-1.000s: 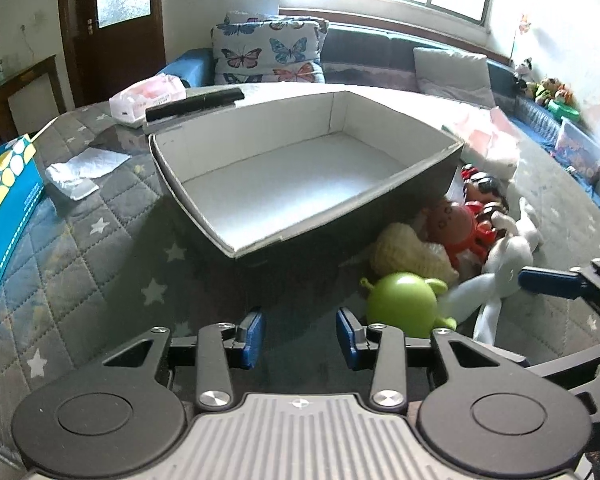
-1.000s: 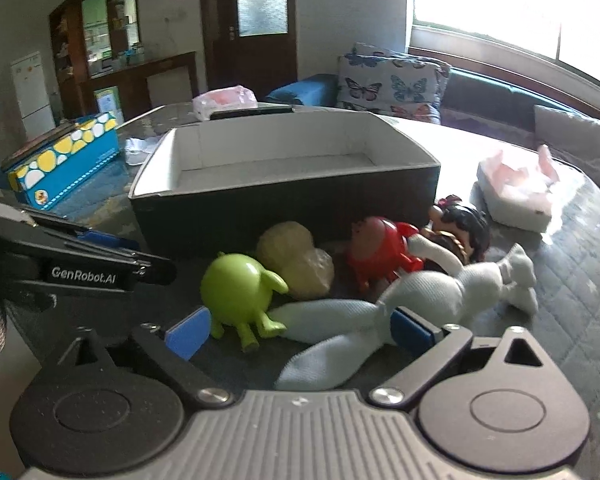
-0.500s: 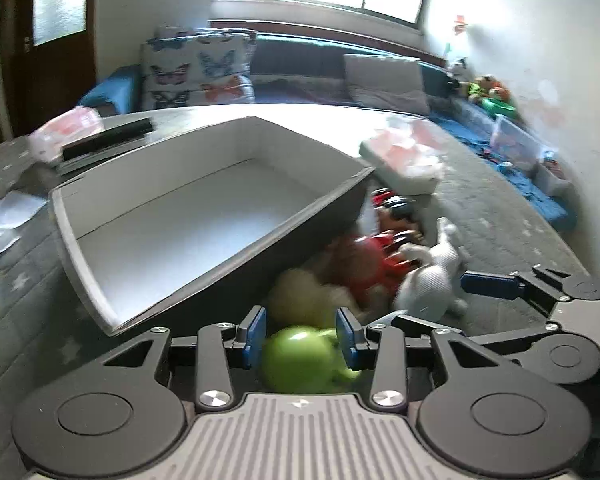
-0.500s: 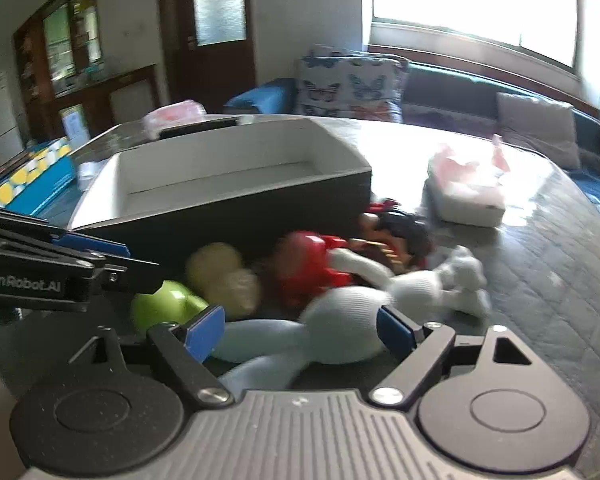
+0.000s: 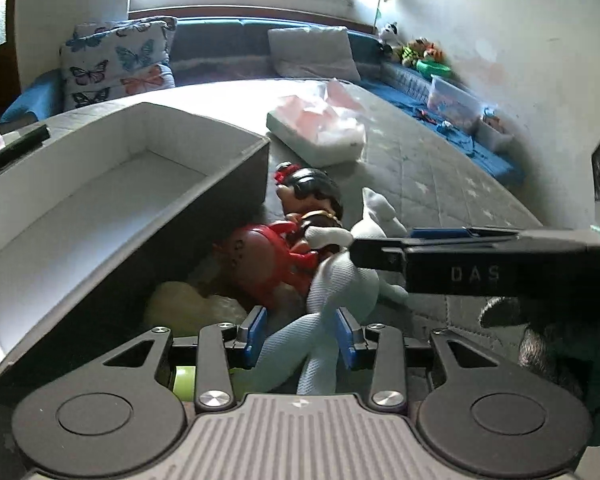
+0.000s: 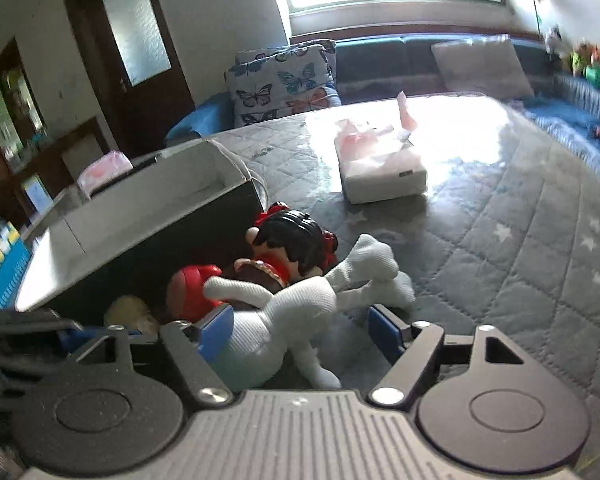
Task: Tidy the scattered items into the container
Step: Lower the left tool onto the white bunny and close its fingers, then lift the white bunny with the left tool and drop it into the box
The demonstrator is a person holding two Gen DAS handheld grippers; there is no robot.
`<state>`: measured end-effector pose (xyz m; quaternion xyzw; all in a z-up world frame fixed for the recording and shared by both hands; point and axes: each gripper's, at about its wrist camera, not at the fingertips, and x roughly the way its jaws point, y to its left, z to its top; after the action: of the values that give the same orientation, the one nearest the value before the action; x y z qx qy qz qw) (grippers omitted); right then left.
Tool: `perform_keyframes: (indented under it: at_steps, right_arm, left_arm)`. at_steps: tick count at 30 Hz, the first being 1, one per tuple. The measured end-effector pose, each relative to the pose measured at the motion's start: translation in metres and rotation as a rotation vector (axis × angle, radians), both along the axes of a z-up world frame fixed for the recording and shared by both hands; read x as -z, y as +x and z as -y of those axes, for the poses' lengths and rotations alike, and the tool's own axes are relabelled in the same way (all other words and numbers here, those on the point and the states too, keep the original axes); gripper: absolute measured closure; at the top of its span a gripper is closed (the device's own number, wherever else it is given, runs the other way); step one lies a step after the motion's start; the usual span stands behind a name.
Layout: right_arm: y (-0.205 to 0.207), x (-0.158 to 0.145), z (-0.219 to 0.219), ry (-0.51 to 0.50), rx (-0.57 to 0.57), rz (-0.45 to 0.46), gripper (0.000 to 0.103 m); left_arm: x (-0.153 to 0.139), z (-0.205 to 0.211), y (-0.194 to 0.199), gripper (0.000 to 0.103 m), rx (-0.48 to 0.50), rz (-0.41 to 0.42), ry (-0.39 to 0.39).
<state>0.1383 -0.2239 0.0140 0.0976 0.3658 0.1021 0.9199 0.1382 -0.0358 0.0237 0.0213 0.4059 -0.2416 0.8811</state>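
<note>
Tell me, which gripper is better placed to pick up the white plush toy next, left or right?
Probably the right gripper: its open fingers straddle the white plush toy's thick body. The left gripper, also open, brackets only its thin legs, low beside the box.

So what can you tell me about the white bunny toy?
The white bunny toy looks soft, made of ribbed, knitted-looking cloth, with long floppy limbs. It lies sprawled on the quilted table cover, beside the box. One limb drapes over the red toy, and it leans against the dark-haired doll. Its body sits between the open fingers of the right gripper, and its lower limbs run between the fingers of the left gripper. I cannot tell whether either one pinches it yet.
</note>
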Motion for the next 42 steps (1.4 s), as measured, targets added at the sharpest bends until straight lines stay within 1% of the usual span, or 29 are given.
perform_keyframes:
  at_steps: [3, 5, 8, 10, 15, 18, 20, 22, 23, 24, 25, 27, 30, 33, 38, 42]
  right_arm:
    - [0.007, 0.003, -0.001, 0.022, -0.009, -0.013, 0.03]
    - [0.012, 0.006, 0.0, 0.053, -0.01, -0.025, 0.031]
    - [0.021, 0.012, 0.004, 0.11, -0.006, -0.059, 0.032]
    - [0.024, 0.016, 0.005, 0.126, -0.002, -0.074, 0.033]
    - [0.026, 0.025, 0.012, 0.187, 0.019, -0.093, 0.043]
    - [0.028, 0.028, 0.018, 0.223, 0.029, -0.104, 0.048]
    - [0.029, 0.03, 0.021, 0.244, 0.034, -0.111, 0.049]
    - [0.03, 0.032, 0.022, 0.255, 0.035, -0.111, 0.053]
    - [0.03, 0.032, 0.023, 0.259, 0.036, -0.109, 0.054]
    - [0.03, 0.032, 0.024, 0.263, 0.039, -0.108, 0.056]
    - [0.029, 0.031, 0.025, 0.267, 0.042, -0.105, 0.061]
    - [0.025, 0.028, 0.027, 0.272, 0.052, -0.094, 0.066]
    - [0.019, 0.019, 0.026, 0.263, 0.049, -0.077, 0.067]
    - [0.015, 0.005, 0.022, 0.257, 0.04, -0.046, 0.067]
    - [0.018, -0.029, 0.004, 0.263, -0.016, 0.03, 0.067]
    - [0.038, -0.053, -0.016, 0.299, -0.079, 0.08, 0.067]
  left_arm:
    - [0.005, 0.008, 0.004, 0.063, 0.018, 0.001, 0.015]
    - [0.007, 0.012, 0.006, 0.063, 0.032, 0.004, 0.023]
    - [0.011, 0.014, 0.01, 0.061, 0.048, -0.007, 0.019]
    - [0.013, 0.016, 0.012, 0.061, 0.064, -0.017, 0.012]
    - [0.018, 0.023, 0.016, 0.06, 0.104, -0.033, -0.004]
    - [0.025, 0.03, 0.017, 0.061, 0.132, -0.055, 0.005]
    - [0.027, 0.033, 0.016, 0.061, 0.142, -0.037, 0.017]
    - [0.027, 0.036, 0.014, 0.065, 0.144, -0.029, 0.021]
    - [0.028, 0.036, 0.014, 0.069, 0.149, -0.035, 0.012]
    - [0.027, 0.036, 0.013, 0.07, 0.15, -0.038, 0.004]
    - [0.026, 0.034, 0.01, 0.071, 0.15, -0.032, 0.001]
    - [0.023, 0.033, 0.006, 0.073, 0.156, -0.016, -0.003]
    - [0.016, 0.029, 0.0, 0.074, 0.163, 0.013, -0.016]
    - [0.003, 0.021, -0.008, 0.074, 0.151, 0.06, -0.027]
    - [-0.028, -0.002, -0.012, 0.074, 0.098, 0.156, -0.043]
    - [-0.052, -0.025, -0.005, 0.074, 0.037, 0.224, -0.034]
